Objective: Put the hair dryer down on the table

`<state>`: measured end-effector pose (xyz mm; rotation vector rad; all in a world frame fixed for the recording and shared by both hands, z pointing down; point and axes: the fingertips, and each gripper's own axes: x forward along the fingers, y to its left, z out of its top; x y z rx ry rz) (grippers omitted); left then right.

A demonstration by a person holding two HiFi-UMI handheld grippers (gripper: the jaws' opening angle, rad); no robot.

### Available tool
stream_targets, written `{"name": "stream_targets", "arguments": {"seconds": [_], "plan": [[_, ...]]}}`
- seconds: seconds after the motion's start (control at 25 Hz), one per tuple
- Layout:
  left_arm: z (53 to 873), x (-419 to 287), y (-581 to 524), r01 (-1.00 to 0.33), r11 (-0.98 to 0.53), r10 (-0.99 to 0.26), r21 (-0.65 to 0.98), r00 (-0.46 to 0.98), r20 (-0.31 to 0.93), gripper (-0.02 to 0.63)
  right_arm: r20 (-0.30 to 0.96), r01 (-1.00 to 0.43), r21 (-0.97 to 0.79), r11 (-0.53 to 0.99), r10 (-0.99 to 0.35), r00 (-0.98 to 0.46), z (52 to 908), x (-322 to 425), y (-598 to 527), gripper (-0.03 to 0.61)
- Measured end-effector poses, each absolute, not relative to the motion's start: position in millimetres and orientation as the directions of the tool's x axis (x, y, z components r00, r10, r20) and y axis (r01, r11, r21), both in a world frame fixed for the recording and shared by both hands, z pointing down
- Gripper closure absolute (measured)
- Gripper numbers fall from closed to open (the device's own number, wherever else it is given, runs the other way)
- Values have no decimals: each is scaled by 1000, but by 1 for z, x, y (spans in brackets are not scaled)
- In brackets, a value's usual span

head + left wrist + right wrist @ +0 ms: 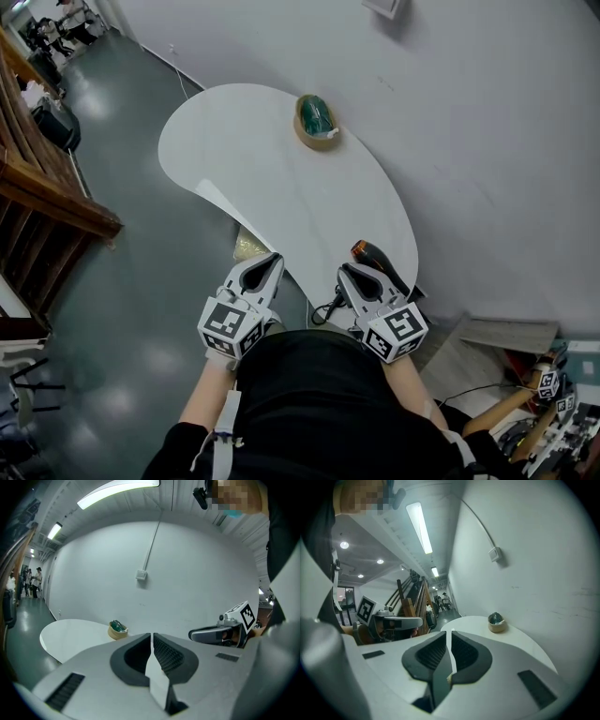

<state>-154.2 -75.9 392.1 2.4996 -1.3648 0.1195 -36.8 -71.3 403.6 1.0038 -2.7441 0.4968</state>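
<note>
A black hair dryer (380,264) with an orange end lies at the near right edge of the white table (253,169); its cord (324,309) hangs below the edge. My right gripper (345,272) hovers just left of the dryer. Its jaws (450,632) are shut to a thin slit with nothing seen between them, and the dryer is out of the right gripper view. My left gripper (272,260) is held over the table's near edge, apart from the dryer, its jaws (152,634) shut and empty. Each gripper view shows the other gripper (220,632) (393,620) beside it.
A tan round holder with a green thing in it (317,120) (117,629) (496,622) stands at the table's far edge by the grey wall. A wooden staircase (47,187) runs along the left. Boards, cables and spare marker cubes (548,384) lie on the floor at right.
</note>
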Motion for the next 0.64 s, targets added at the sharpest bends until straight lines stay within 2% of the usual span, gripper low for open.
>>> {"name": "stream_targets", "arguments": {"seconds": [0.64], "plan": [[403, -141, -75, -829, -511, -797, 227, 556, 237, 603, 291, -668, -271, 693, -603, -743, 412, -19, -67, 535]]}}
